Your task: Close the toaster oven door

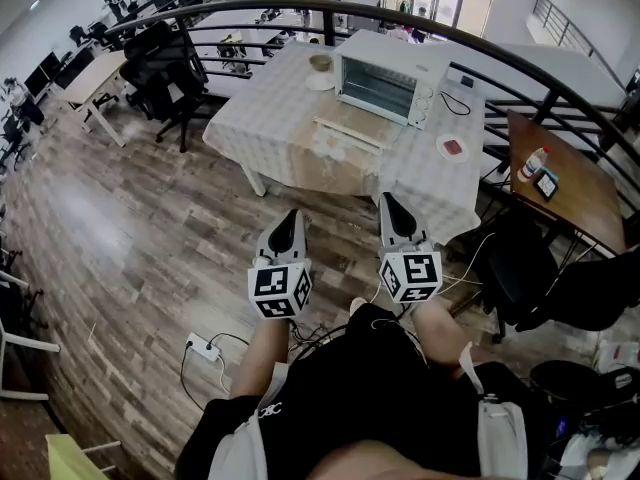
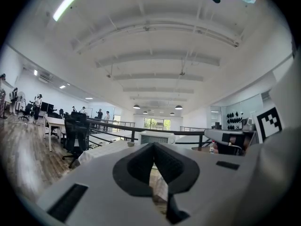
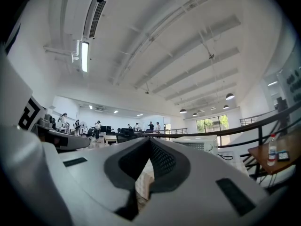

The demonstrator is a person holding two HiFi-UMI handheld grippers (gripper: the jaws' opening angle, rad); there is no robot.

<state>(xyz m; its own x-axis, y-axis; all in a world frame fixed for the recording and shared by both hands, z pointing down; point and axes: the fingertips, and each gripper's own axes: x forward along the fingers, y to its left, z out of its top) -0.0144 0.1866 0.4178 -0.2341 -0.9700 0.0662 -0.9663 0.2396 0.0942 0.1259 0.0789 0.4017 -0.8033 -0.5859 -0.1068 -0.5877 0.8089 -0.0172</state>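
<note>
The white toaster oven [image 1: 385, 86] stands at the far side of a cloth-covered table [image 1: 270, 118]. Its front faces me, and a flat panel [image 1: 348, 133] that looks like its lowered door lies in front of it. Both grippers hang over the floor near my knees, well short of the table. My left gripper [image 1: 290, 216] is shut with nothing in it, and my right gripper [image 1: 388, 200] is shut and empty too. Past the closed tips of the left gripper [image 2: 153, 145] and the right gripper [image 3: 149, 141] the oven [image 2: 154, 137] [image 3: 197, 144] shows small and far off.
A bowl [image 1: 320, 63] sits behind the oven's left end and a small plate [image 1: 453, 148] is near the table's right edge. A wooden side table [image 1: 560, 173] with a bottle [image 1: 535, 163] stands to the right. Behind the table are a curved black railing [image 1: 560, 93] and office chairs [image 1: 165, 73]. A power strip [image 1: 203, 346] lies on the floor.
</note>
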